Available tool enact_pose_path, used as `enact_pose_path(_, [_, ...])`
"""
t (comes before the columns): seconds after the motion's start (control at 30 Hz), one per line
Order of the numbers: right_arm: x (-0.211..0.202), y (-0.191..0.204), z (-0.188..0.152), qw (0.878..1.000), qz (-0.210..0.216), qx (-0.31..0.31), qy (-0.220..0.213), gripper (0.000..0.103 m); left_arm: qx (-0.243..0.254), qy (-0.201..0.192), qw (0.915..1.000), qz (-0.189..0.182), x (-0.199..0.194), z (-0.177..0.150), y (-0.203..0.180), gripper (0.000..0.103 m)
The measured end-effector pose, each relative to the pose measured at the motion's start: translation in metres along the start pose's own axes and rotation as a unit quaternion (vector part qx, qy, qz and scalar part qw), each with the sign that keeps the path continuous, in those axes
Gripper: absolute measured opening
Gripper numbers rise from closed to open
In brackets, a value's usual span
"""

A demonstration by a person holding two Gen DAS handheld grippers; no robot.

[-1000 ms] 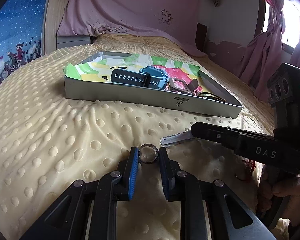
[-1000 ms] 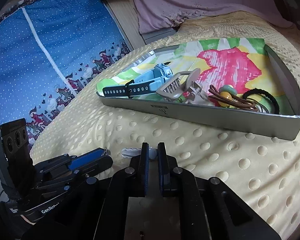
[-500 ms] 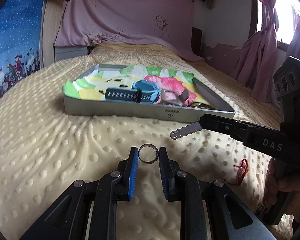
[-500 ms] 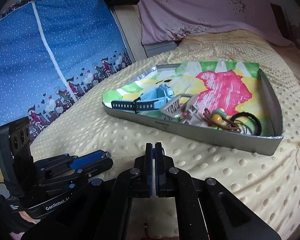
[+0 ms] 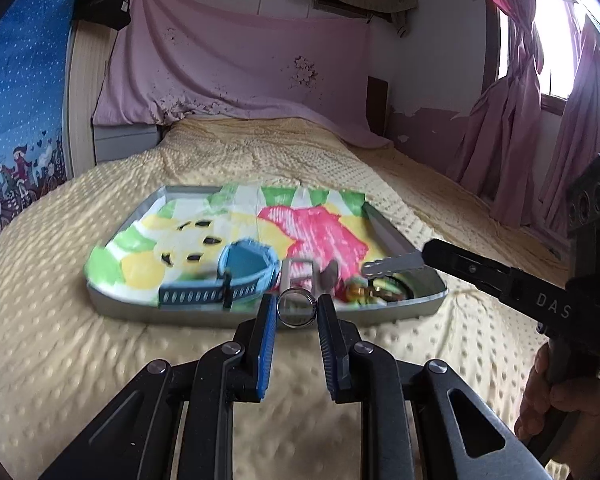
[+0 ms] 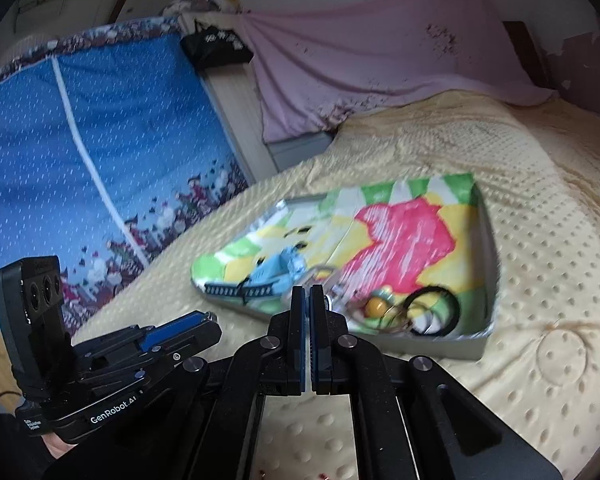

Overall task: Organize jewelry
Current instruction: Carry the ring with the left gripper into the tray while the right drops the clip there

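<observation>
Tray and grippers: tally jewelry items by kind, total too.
Watch: 1, in tray
Hair claw clip: 1, in tray
Black hair tie: 1, in tray
Ring: 1, in left gripper
Hair clip: 1, in right gripper
Blurred tangle uncounted.
Total: 5

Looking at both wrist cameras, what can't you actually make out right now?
- Small items in the grey metal tray's near corner: motion-blurred in both views, so types are uncertain.
- Thin silvery piece in the right hand-held gripper: its own camera hides it behind shut fingers.
- Silver ring in the left hand-held gripper: unseen from the right wrist view.
</observation>
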State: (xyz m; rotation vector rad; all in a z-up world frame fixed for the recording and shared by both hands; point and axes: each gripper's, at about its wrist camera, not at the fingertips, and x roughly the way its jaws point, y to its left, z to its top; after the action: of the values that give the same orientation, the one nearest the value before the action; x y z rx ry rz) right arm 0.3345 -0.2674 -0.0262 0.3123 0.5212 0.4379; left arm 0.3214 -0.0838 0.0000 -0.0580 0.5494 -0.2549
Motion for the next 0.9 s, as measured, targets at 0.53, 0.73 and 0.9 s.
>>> enact_pose_path(0.53, [0.014, -0.064, -0.005, 0.995, -0.087, 0.056, 0.004, 0.002, -0.038, 0.047, 0.9982, -0.001, 0.076, 0.018, -0.009, 0.02])
enact_pose_path(0.73, [0.021, -0.06, -0.01, 0.993, -0.106, 0.041, 0.025, 0.002, -0.053, 0.058, 0.9969, -0.001, 0.08, 0.014, -0.006, 0.02])
enact_pose_path(0.9, [0.022, -0.059, -0.01, 0.992, -0.116, 0.034, 0.032, 0.003, -0.055, 0.059, 0.9967, -0.001, 0.08, 0.012, -0.006, 0.02])
